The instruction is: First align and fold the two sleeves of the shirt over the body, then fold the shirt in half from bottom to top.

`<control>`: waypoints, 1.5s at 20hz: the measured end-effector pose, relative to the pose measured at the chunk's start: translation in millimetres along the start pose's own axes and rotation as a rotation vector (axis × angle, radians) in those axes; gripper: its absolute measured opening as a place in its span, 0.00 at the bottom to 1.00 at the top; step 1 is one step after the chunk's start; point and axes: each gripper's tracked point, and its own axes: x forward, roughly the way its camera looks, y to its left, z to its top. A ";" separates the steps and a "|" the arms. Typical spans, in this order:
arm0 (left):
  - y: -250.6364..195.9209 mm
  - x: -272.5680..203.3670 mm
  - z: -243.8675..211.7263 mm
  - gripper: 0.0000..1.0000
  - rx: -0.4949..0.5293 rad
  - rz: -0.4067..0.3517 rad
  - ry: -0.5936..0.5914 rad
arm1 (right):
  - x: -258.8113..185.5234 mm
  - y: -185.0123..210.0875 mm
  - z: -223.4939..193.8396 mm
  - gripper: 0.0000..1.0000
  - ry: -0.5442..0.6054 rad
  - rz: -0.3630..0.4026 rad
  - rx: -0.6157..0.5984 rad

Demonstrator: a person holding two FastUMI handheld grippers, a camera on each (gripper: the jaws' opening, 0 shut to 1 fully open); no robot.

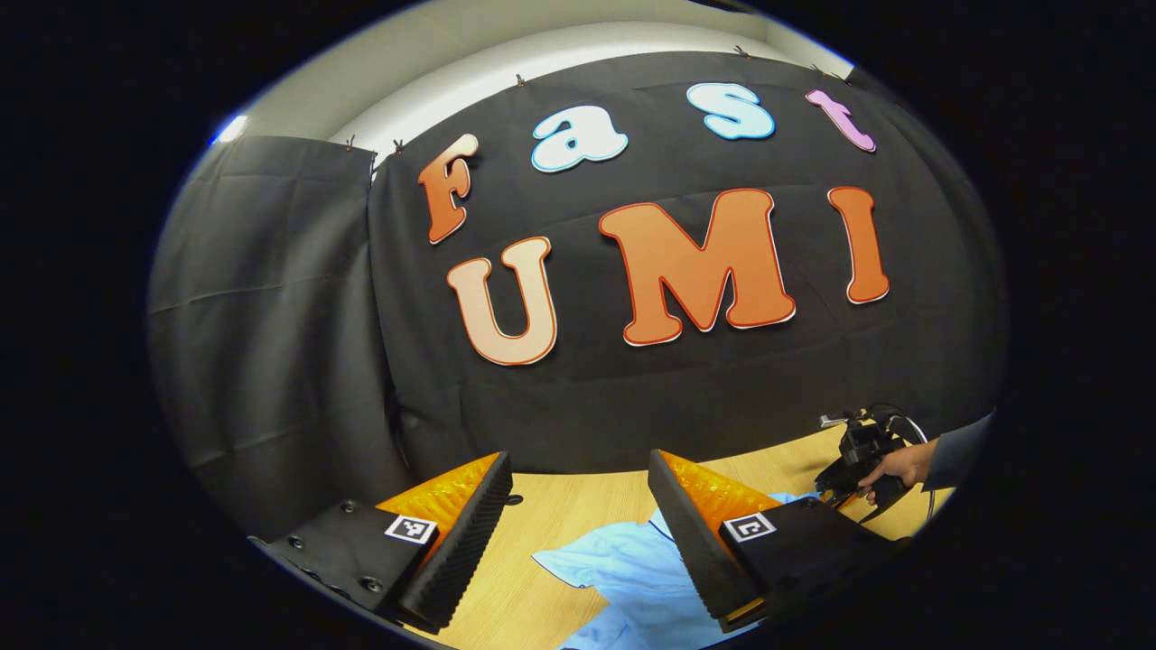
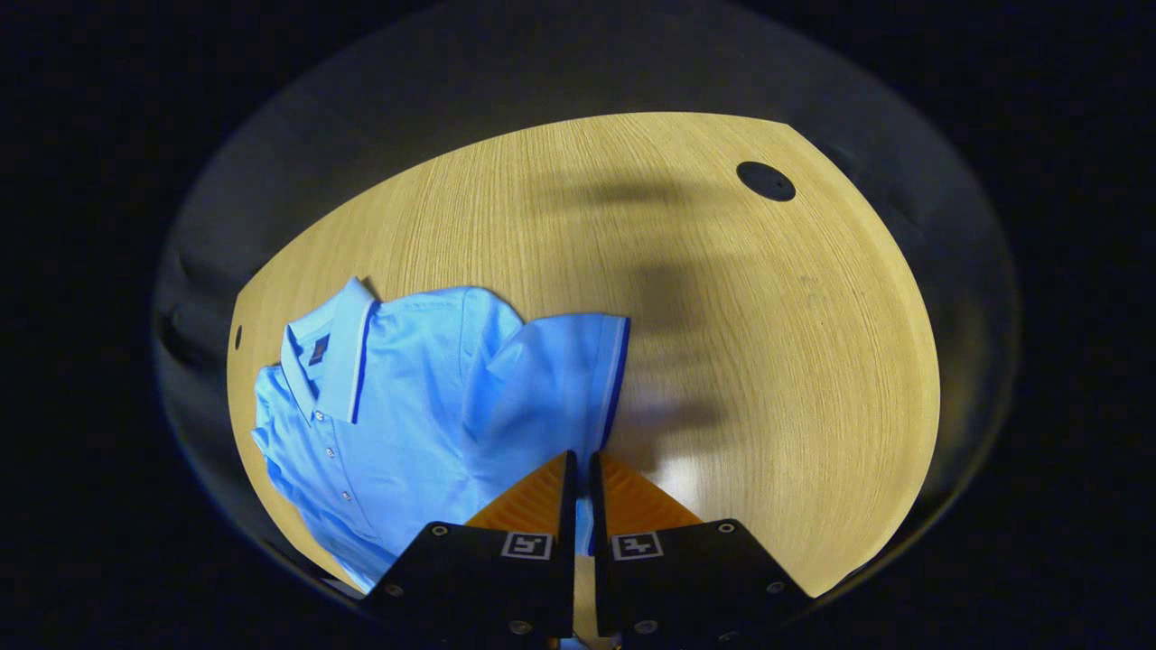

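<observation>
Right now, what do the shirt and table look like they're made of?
Shirt: soft knit fabric, probably cotton or a blend. It has a matte light blue surface, creases and drapes, and carries a ribbed collar, dark trim and a buttoned placket.
Table: wood-look top, likely laminate or veneer. Straight pale grain runs across it, with a smooth finish that throws a soft glare; a dark round hole sits near the far edge.

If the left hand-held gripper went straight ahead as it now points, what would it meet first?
Probably the black cloth booth wall behind the wooden table; its open fingers aim above the light blue polo shirt. Depth is uncertain.
</observation>
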 end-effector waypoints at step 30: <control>73.0 21.5 -55.7 0.99 -0.151 0.068 0.189 | -89.8 146.9 -13.1 0.72 -0.190 0.421 -0.020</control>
